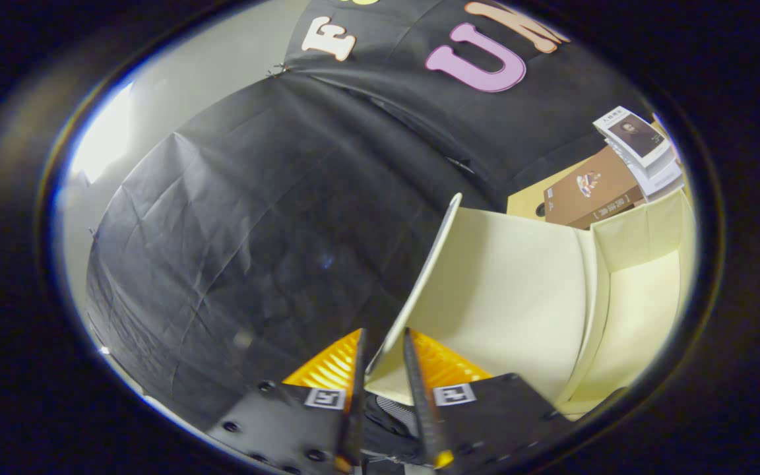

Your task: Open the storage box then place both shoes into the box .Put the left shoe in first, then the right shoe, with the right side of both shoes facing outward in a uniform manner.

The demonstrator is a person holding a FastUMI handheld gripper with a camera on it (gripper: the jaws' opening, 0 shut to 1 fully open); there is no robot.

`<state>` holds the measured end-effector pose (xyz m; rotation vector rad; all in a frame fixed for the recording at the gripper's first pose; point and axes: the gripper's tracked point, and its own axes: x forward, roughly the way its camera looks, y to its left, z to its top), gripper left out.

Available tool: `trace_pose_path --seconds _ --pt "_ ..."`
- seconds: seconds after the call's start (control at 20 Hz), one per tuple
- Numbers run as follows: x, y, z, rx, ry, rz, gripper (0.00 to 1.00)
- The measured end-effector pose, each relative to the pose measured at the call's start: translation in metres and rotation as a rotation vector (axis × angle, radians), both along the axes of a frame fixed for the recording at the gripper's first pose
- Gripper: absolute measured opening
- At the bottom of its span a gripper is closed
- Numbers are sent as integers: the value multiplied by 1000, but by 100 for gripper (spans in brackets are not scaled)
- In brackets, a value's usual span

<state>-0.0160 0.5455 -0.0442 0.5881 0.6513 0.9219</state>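
The storage box is pale cream and stands open to the right of the fingers, its inside bare. Its lid is lifted and stands tilted up, its thin edge running from between the fingers up and away. My gripper is shut on the lid's near edge, one finger on each face of the lid. Neither shoe is in sight.
Beyond the box lies a brown book with a stack of white books on top of it, on a tan table top. The black cloth wall hangs close to the left of and behind the lid.
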Motion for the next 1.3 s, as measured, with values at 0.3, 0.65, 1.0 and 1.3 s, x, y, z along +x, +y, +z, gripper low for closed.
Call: trace_pose_path --seconds 0.3,0.65,1.0,1.3 --pt "8 -41 -16 -177 -161 -42 100" --pt "47 -159 -19 -255 -170 -230 100" --pt "78 -305 -58 -412 -103 -430 100" --pt "91 -399 -110 -473 58 -535 100"
